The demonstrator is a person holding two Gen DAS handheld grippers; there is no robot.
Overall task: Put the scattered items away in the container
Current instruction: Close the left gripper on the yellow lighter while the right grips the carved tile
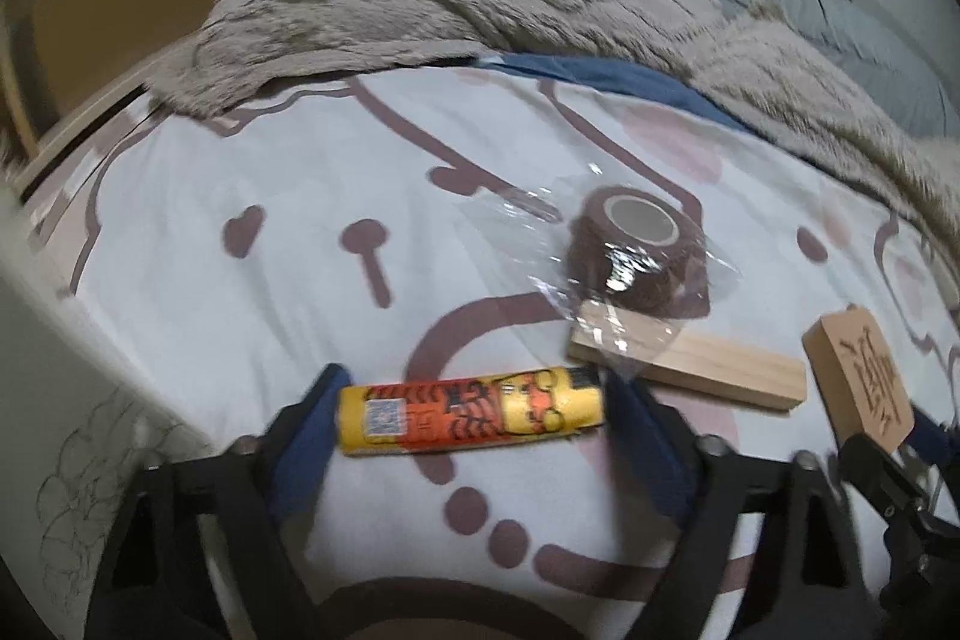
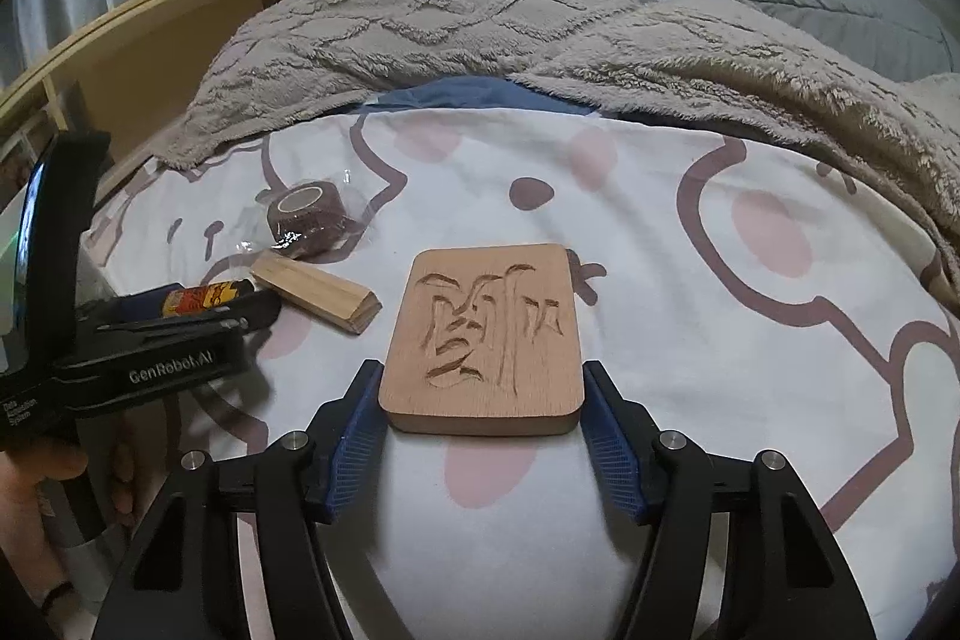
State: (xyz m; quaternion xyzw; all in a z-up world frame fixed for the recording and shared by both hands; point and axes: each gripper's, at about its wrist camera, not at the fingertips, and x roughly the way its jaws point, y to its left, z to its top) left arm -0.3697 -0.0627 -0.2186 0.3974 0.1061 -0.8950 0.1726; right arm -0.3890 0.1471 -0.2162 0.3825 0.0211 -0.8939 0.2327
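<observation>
- My left tongs sit low over the bed, blue pads at either end of the yellow and orange tube, which lies crosswise between them; the pads look to be touching its ends, though blur keeps me from being sure they press.
- My right tongs flank the carved wooden plaque, which lies flat on the sheet; the left pad touches its edge, the right pad sits right at the other edge.
- A plain wooden block lies just beyond the tube, towards my right.
- A brown tape roll in clear wrap lies just behind the block, the wrap overlapping the block's end.
- A grey fleece blanket is heaped at the far side of the bed.
- The container is in neither view.
</observation>
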